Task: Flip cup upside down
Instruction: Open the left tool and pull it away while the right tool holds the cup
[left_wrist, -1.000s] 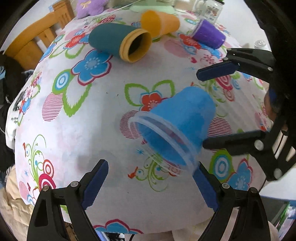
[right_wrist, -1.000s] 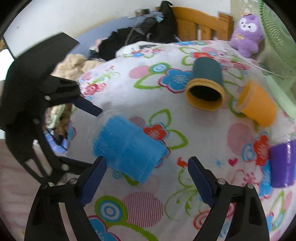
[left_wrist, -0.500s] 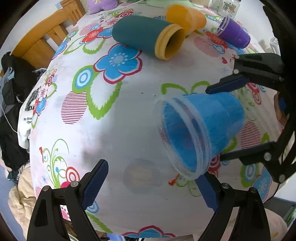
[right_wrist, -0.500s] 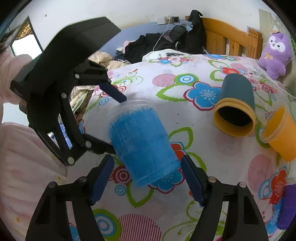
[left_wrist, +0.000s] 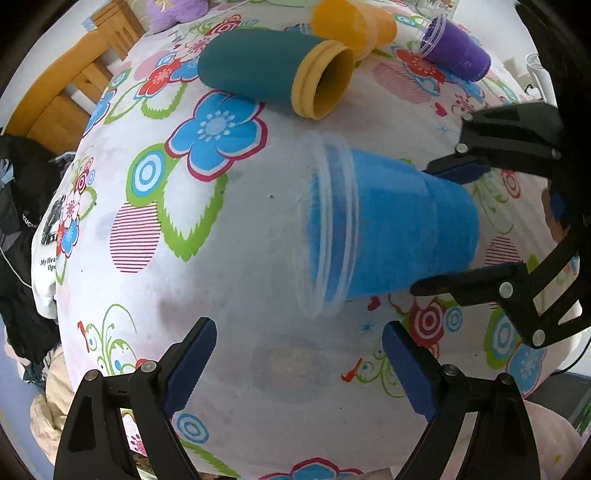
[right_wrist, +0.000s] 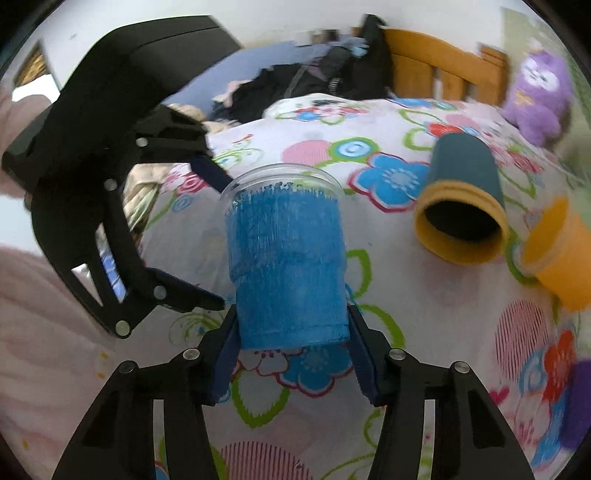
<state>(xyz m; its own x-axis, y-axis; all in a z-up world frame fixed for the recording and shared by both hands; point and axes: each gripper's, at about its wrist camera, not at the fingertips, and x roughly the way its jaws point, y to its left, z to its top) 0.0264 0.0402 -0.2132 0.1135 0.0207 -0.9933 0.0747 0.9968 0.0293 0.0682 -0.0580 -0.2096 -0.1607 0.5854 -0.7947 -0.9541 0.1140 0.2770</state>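
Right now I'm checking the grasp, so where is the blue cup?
The blue cup is clamped near its base in the right gripper, above the floral tablecloth; the teal tumbler lies to its right in the right wrist view.

Blue cup (left_wrist: 391, 232) sideways in right tongs (left_wrist: 439, 229), above floral cloth (left_wrist: 236, 236)

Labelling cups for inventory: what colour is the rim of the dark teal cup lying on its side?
Yellow, inside too; the teal cup shows it best in the left wrist view.
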